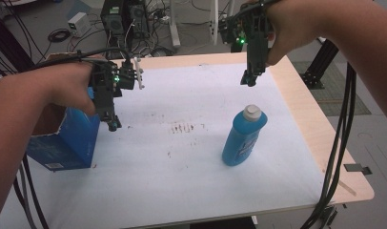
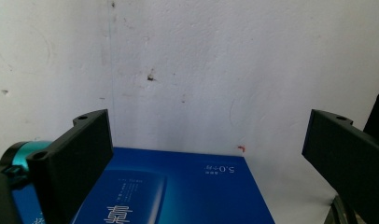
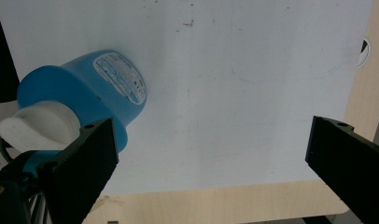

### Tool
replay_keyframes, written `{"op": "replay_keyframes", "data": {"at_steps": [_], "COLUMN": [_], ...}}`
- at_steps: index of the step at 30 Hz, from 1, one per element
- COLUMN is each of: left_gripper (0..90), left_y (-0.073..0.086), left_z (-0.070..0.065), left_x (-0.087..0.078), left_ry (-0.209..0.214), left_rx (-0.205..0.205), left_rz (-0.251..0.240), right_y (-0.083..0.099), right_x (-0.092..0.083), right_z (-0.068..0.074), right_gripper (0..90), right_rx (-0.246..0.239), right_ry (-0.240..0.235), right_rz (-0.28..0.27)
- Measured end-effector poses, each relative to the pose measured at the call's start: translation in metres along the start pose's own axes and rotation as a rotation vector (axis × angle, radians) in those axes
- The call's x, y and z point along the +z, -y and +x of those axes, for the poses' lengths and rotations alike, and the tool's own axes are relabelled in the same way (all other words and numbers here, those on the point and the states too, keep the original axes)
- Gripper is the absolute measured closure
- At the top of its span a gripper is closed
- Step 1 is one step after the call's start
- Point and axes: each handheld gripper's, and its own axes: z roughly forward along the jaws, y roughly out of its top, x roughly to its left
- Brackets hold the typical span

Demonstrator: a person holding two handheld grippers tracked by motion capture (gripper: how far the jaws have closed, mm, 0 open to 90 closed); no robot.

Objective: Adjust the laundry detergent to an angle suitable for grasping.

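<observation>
Forearms: both come in from the bottom corners of the high view, one at each side, each hand gripping a black tool with cables trailing off it.
Surface (image 1: pixel 182 191): white sheet over a pale wooden top, wood showing along the far and right edges; dark scuff marks and specks near the middle, and a faint drawn outline visible in the right gripper view.
Room: grey floor beyond the far edge, with a computer tower, a small white box and loose cables; a black frame stands at the right.
Blue box (image 1: pixel 65 143): carton standing on the near-left part of the surface, top open; its inside cannot be made out. In the left gripper view its printed blue face (image 2: pixel 178 191) lies just below the fingers.
Blue bottle (image 1: pixel 243 136): upright with a white cap, right of centre, well apart from the box; contents not discernible. In the right gripper view (image 3: pixel 85 91) it sits beside the left finger.
Left gripper (image 1: pixel 113 125): pointing down, just above the box's right upper edge; fingers (image 2: pixel 78 158) spread wide, nothing between them, touching nothing.
Right gripper (image 1: pixel 249 80): hanging above the surface, beyond and over the bottle, clear of it; fingers (image 3: pixel 85 163) spread wide, empty.
</observation>
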Motion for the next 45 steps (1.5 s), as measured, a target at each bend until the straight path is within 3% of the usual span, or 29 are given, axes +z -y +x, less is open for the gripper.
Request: {"op": "replay_keyframes", "data": {"at_steps": [31,37,45], "left_gripper": [1.7,1.7,1.7], "left_y": [0.004,0.006,0.003], "left_z": [-0.002,-0.009,-0.03], "left_x": [0.001,0.0,-0.012], "left_ry": [-0.005,-0.011,-0.047], "left_rx": [0.004,-0.001,-0.011], "left_rz": [-0.009,-0.01,-0.083], "right_y": [-0.004,0.0,0.004], "right_x": [0.001,-0.001,-0.004], "right_z": [-0.001,-0.003,-0.002], "right_gripper": [1.7,1.7,1.7], "right_rx": [0.001,0.011,0.005], "right_ry": [0.0,0.011,0.023], "right_rz": [0.004,-0.009,-0.018]}}
